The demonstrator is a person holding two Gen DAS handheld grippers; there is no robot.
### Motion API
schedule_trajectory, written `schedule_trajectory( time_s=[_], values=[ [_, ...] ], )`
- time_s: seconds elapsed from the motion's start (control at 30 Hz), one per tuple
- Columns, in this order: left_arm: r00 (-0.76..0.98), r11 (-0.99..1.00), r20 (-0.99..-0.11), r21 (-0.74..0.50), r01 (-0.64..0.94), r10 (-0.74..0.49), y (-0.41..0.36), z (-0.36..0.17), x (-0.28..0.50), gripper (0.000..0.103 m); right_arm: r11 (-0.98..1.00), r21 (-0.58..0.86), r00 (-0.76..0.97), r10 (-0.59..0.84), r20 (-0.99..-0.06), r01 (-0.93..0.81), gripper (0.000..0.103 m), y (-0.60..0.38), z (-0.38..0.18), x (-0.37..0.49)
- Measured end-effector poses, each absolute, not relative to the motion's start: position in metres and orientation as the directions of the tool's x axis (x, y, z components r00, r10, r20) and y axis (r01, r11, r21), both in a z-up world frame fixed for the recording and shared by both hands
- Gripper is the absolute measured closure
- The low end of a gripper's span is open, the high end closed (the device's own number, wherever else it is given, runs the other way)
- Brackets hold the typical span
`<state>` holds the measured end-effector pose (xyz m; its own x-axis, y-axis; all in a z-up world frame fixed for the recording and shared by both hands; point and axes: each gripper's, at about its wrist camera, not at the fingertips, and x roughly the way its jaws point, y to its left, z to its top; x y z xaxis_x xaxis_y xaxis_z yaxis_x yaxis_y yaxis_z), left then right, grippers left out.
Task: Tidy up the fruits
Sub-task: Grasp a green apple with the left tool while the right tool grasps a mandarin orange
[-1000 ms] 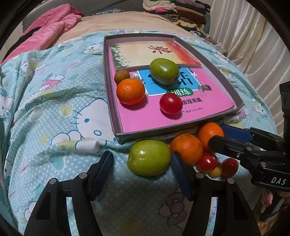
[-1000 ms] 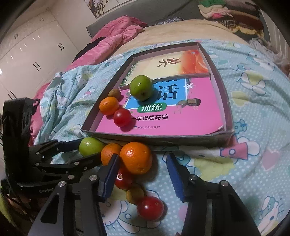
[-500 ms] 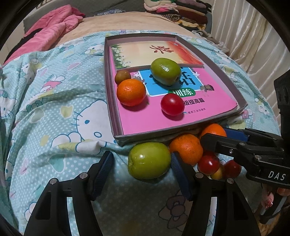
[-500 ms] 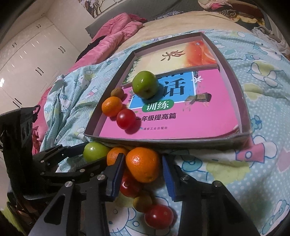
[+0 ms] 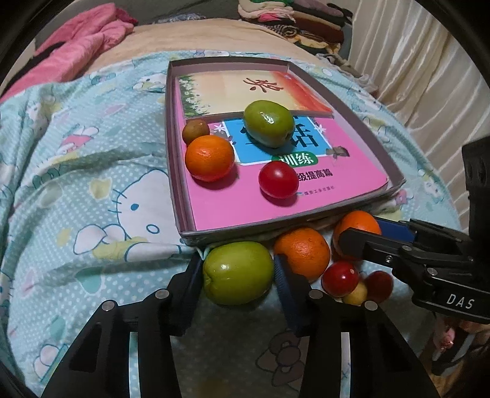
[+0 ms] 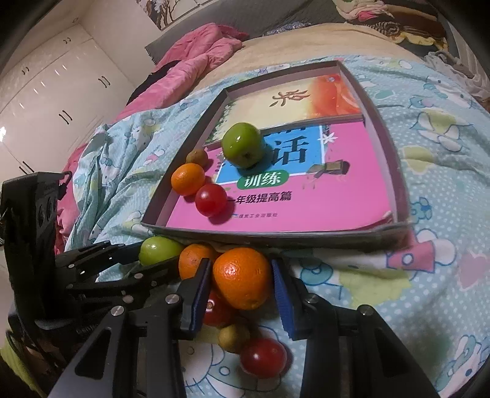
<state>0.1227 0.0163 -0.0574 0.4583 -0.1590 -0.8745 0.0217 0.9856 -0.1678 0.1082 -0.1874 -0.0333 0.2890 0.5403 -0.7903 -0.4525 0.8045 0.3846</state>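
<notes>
My left gripper (image 5: 237,266) is closing its jaws on a green fruit (image 5: 237,272) on the bedspread, and both pads touch its sides. Beside it, my right gripper (image 6: 242,272) is shut on an orange (image 6: 240,277). A second orange (image 5: 303,252), two red tomatoes (image 6: 263,356) and a small yellowish fruit (image 6: 234,336) lie between and under the grippers. Just beyond stands a shallow box (image 5: 171,153) lined with books. It holds a green fruit (image 5: 269,127), an orange (image 5: 209,157), a red tomato (image 5: 278,179) and a small brown fruit (image 5: 196,131).
Everything rests on a soft, uneven blue cartoon-print bedspread (image 5: 92,199). A pink quilt (image 6: 199,52) lies bunched at the far left and folded clothes (image 5: 291,18) are stacked behind the box. A curtain (image 5: 422,76) hangs on the right and white wardrobe doors (image 6: 52,91) stand on the left.
My left jaws have narrowed from well apart to touching the green fruit. My right jaws have come in onto the orange. Neither hand has shifted.
</notes>
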Motion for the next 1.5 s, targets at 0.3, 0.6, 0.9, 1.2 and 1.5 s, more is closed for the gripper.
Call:
schedule_trajectory(
  time_s=[0.3, 0.6, 0.9, 1.2, 1.5],
  values=[
    [0.504, 0.974, -0.839, -0.225, 0.022, -0.205, 0.020, -0.040, 0.109, 0.056, 0.804, 0.369, 0.329, 0.545, -0.771, -0.467, 0.064, -0.192, -0.024, 0.107],
    [0.584, 0.971, -0.788, -0.240, 0.000, -0.195, 0.033, -0.012, 0.098, 0.056, 0.796, 0.370, 0.357, 0.562, -0.746, -0.480, 0.064, -0.195, -0.015, 0.105],
    [0.602, 0.966, -0.771, -0.258, 0.006, -0.210, 0.033, -0.006, 0.095, 0.056, 0.777, 0.298, 0.389, 0.558, -0.733, -0.554, 0.070, -0.186, -0.004, 0.096],
    [0.595, 0.973, -0.778, -0.231, 0.023, -0.199, 0.026, -0.010, 0.098, 0.056, 0.799, 0.249, 0.350, 0.489, -0.799, -0.548, 0.070, -0.181, -0.021, 0.095],
    [0.607, 0.974, -0.768, -0.218, 0.054, -0.205, 0.017, -0.008, 0.097, 0.056, 0.808, 0.361, 0.244, 0.509, -0.825, -0.466, 0.059, -0.187, -0.045, 0.108]
  ],
)
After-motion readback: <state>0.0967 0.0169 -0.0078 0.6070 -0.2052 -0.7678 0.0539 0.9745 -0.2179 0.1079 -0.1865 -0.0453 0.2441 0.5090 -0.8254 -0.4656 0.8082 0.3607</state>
